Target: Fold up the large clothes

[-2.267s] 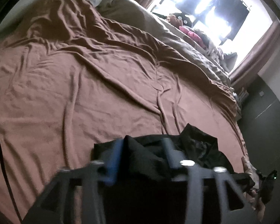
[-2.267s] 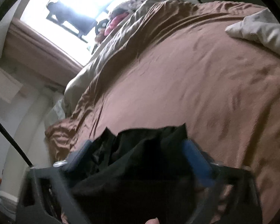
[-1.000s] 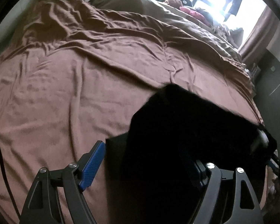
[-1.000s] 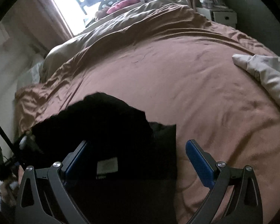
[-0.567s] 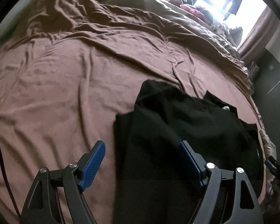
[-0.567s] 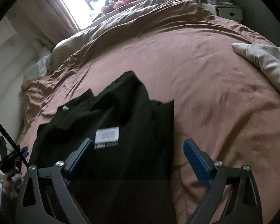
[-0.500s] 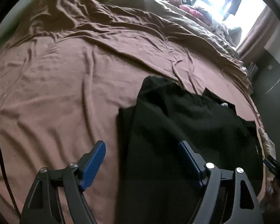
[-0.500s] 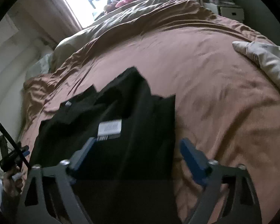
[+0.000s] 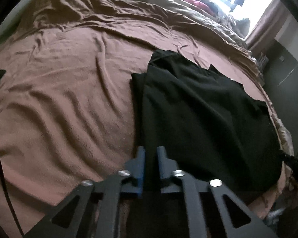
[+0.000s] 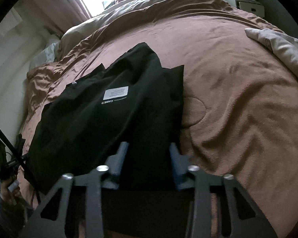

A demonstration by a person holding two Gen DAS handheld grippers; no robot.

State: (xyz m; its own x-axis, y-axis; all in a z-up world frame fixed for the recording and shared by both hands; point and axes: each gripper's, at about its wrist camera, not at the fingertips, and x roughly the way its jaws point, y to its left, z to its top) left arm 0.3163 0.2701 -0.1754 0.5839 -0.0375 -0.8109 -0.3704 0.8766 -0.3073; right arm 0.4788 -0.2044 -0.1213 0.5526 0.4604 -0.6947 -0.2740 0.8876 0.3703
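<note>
A large black garment [image 9: 204, 109] lies spread on the brown bed cover [image 9: 59, 83], its near edge running under both grippers. In the right wrist view the garment [image 10: 101, 115] shows a white label [image 10: 115, 92]. My left gripper [image 9: 150, 154] is shut on the garment's near edge, its blue fingers [image 9: 141, 158] nearly together with cloth between. My right gripper [image 10: 148, 152] has its blue fingers [image 10: 122, 154] partly closed around a wide fold of the black cloth; whether they clamp it is unclear.
A beige garment [image 10: 280, 47] lies at the right of the bed. A tan duvet [image 9: 188, 13] and pillows lie along the far side under a bright window. A white box [image 10: 250, 8] stands beyond the bed. A black cable [image 10: 8, 140] hangs at left.
Both grippers were wide open over the garment half a second ago. Now the left fingers have closed on the near edge and the right fingers have narrowed around the cloth.
</note>
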